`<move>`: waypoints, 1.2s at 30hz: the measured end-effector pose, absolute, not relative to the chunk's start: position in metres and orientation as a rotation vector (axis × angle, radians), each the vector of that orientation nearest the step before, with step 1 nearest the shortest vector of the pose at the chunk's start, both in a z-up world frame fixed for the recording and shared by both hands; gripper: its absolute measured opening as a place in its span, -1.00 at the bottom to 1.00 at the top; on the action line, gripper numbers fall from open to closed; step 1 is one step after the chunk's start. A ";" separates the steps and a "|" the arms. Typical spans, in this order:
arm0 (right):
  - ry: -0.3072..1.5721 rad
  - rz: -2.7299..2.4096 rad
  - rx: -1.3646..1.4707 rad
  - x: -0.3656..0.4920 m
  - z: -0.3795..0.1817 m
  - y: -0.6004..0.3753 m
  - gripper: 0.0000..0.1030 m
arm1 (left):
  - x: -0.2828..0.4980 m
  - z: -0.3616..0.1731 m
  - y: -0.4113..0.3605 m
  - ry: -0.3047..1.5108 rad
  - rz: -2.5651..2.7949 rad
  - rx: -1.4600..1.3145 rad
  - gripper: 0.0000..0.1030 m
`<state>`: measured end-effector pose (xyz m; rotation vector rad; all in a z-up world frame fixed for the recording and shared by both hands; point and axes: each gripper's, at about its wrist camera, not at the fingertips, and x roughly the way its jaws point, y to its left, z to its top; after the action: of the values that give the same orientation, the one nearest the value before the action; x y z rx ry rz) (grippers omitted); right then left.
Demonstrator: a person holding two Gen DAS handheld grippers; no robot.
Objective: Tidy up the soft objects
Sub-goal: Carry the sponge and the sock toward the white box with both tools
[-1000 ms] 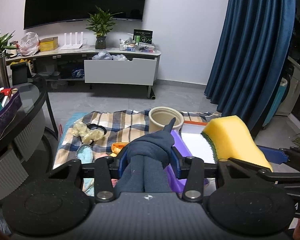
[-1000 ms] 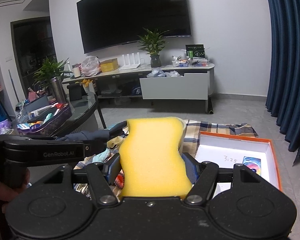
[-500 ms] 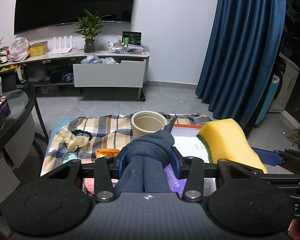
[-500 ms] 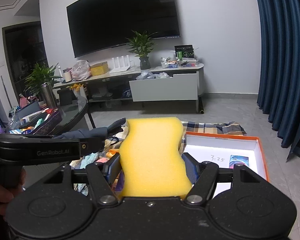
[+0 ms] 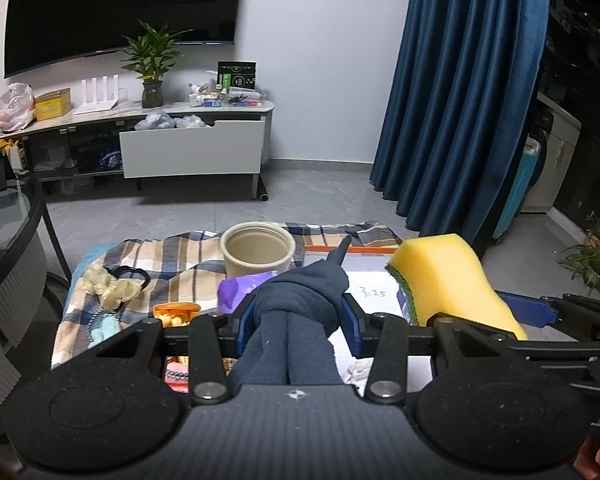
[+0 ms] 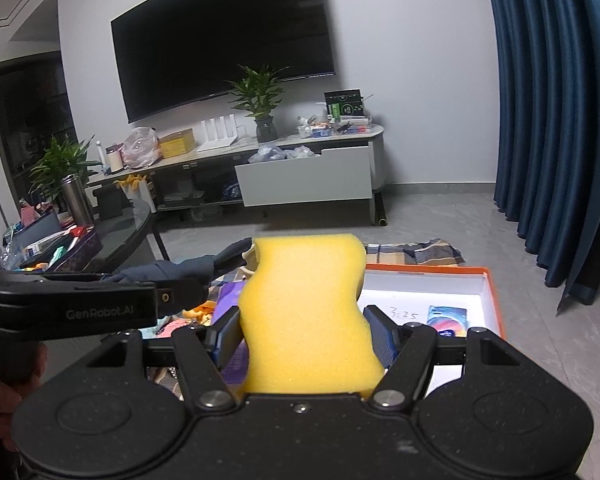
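Two soft things are up in the air, one in each gripper. Biggest first: ahead of and below both grippers lies the plaid blanket point(image 5: 148, 256), spread on the floor with small things on it. On its right part, just below the right gripper, sits the white box with an orange rim point(image 6: 494, 304) (a small colorful packet lies inside it). I think this box is where the soft things go.

Next is the yellow sponge point(image 6: 306, 312). The right gripper point(image 6: 304, 334) pinches it at its narrow middle, and it sticks out forward and up, over the near part of the box.

Then comes the dark blue knotted sock bundle point(image 5: 300, 316). The left gripper point(image 5: 298, 318) squeezes it at the knot, and its pointy tip pokes forward toward the beige paper cup point(image 5: 257, 254) standing on the blanket just ahead. A purple cloth point(image 5: 240, 286) lies between the cup and the gripper.

Smallest are the cream scrunchie point(image 5: 108, 286) and the black hair tie point(image 5: 130, 272), ahead and to the left of the left gripper.

To do this step well, bring each gripper low over a bare spot in the box before letting go, so the sponge does not bounce out. Keep the two grippers apart so they do not bump, and miss the cup.
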<state>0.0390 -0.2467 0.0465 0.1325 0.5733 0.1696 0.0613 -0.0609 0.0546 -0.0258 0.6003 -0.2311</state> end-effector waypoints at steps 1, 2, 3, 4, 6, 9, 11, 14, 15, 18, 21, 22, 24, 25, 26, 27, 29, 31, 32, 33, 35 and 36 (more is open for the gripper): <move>0.573 0.165 0.134 0.039 0.046 -0.249 0.54 | 0.062 0.054 -0.063 0.603 -0.235 -0.026 -0.14; 0.573 0.160 0.135 0.039 0.046 -0.251 0.54 | 0.062 0.054 -0.064 0.604 -0.239 -0.026 -0.14; 0.572 0.154 0.137 0.039 0.046 -0.253 0.54 | 0.063 0.053 -0.065 0.606 -0.245 -0.027 -0.14; 0.572 0.148 0.139 0.039 0.046 -0.255 0.54 | 0.063 0.053 -0.067 0.606 -0.249 -0.026 -0.14; 0.571 0.132 0.145 0.038 0.046 -0.262 0.54 | 0.063 0.053 -0.070 0.606 -0.258 -0.022 -0.14; 0.571 0.110 0.151 0.037 0.045 -0.271 0.54 | 0.064 0.052 -0.077 0.610 -0.273 -0.022 -0.14; 0.572 0.097 0.153 0.036 0.044 -0.276 0.54 | 0.065 0.050 -0.081 0.613 -0.283 -0.019 -0.14; 0.575 0.074 0.156 0.033 0.042 -0.285 0.54 | 0.066 0.047 -0.089 0.619 -0.300 -0.015 -0.14; 0.576 0.066 0.156 0.032 0.041 -0.287 0.54 | 0.066 0.046 -0.091 0.621 -0.304 -0.013 -0.14; 0.582 0.046 0.166 0.028 0.037 -0.297 0.54 | 0.067 0.042 -0.098 0.631 -0.322 -0.009 -0.14; 0.589 0.026 0.172 0.025 0.033 -0.304 0.54 | 0.067 0.039 -0.104 0.640 -0.337 -0.003 -0.14; 0.591 0.020 0.176 0.025 0.032 -0.307 0.54 | 0.068 0.038 -0.106 0.641 -0.341 -0.002 -0.14; 0.593 0.009 0.181 0.024 0.031 -0.311 0.54 | 0.069 0.037 -0.109 0.645 -0.347 0.001 -0.14; 0.593 0.004 0.183 0.024 0.031 -0.314 0.54 | 0.070 0.036 -0.111 0.647 -0.351 0.001 -0.14; 0.593 0.000 0.186 0.023 0.030 -0.316 0.54 | 0.070 0.036 -0.113 0.647 -0.354 0.001 -0.14; 0.591 -0.003 0.188 0.023 0.031 -0.317 0.54 | 0.072 0.036 -0.115 0.648 -0.357 0.004 -0.14; 0.588 -0.010 0.188 0.024 0.032 -0.319 0.54 | 0.074 0.036 -0.117 0.647 -0.362 0.007 -0.14; 0.585 -0.016 0.190 0.025 0.033 -0.322 0.54 | 0.076 0.035 -0.119 0.647 -0.360 0.010 -0.14; 0.583 -0.020 0.189 0.027 0.033 -0.324 0.54 | 0.077 0.034 -0.120 0.648 -0.360 0.010 -0.14; 0.583 -0.023 0.190 0.028 0.033 -0.325 0.54 | 0.079 0.034 -0.122 0.649 -0.359 0.010 -0.14; 0.584 -0.027 0.193 0.031 0.032 -0.327 0.54 | 0.082 0.033 -0.122 0.649 -0.354 0.011 -0.14; 0.585 -0.027 0.195 0.033 0.031 -0.328 0.54 | 0.085 0.032 -0.123 0.651 -0.351 0.012 -0.14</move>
<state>0.0325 -0.3280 0.0310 0.1945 0.5849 -0.0270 0.0849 -0.1232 0.0325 0.0117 0.6515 -0.3508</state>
